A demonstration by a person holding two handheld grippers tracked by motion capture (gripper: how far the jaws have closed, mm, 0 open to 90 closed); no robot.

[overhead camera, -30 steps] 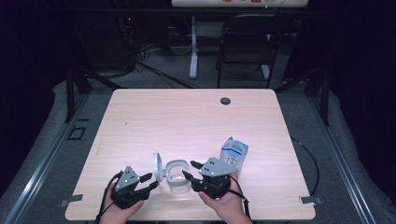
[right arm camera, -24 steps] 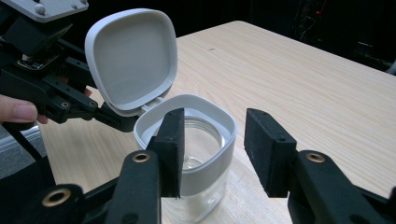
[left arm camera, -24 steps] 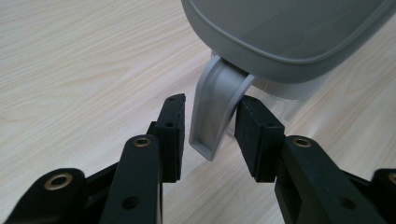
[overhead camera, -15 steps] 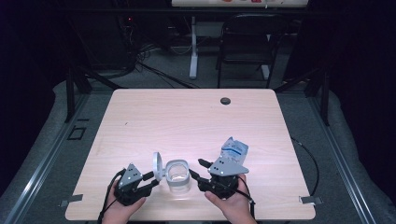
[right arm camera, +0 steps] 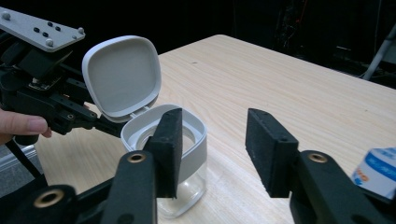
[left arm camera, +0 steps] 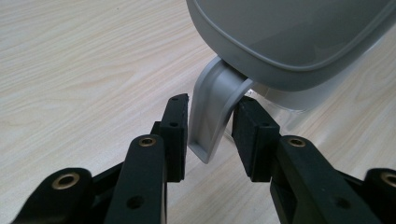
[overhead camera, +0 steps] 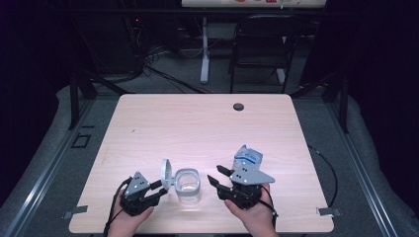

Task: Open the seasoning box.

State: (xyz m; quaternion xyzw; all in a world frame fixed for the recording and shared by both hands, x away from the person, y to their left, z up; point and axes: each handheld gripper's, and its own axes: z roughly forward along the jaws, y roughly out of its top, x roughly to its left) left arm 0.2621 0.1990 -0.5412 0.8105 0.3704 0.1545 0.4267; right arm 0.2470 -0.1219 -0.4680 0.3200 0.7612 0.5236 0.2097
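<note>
High view: the clear jar (overhead camera: 188, 186) stands near the desk (overhead camera: 197, 128) front edge, its grey lid (overhead camera: 166, 174) flipped up. The left gripper (overhead camera: 159, 187) reaches the lid hinge; contact is too small to judge.

Left gripper view: the jaws, just closing, flank the hinge tab (left arm camera: 212, 119); the jar is cut off.

Right gripper view: the right gripper (right arm camera: 212, 149) is apart and empty, one jaw hiding part of the jar rim; a carton (right arm camera: 376, 172) is cropped.

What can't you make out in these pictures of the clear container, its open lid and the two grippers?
- Container: whether anything is inside; too small in the high view, the right gripper covers part of it in its own view.
- Lid: top cut off by the left gripper view's edge.
- Left gripper: whether its pads touch the lid's latch tab; the gaps are too narrow.
- Blue-and-white packet: print too small.
</note>
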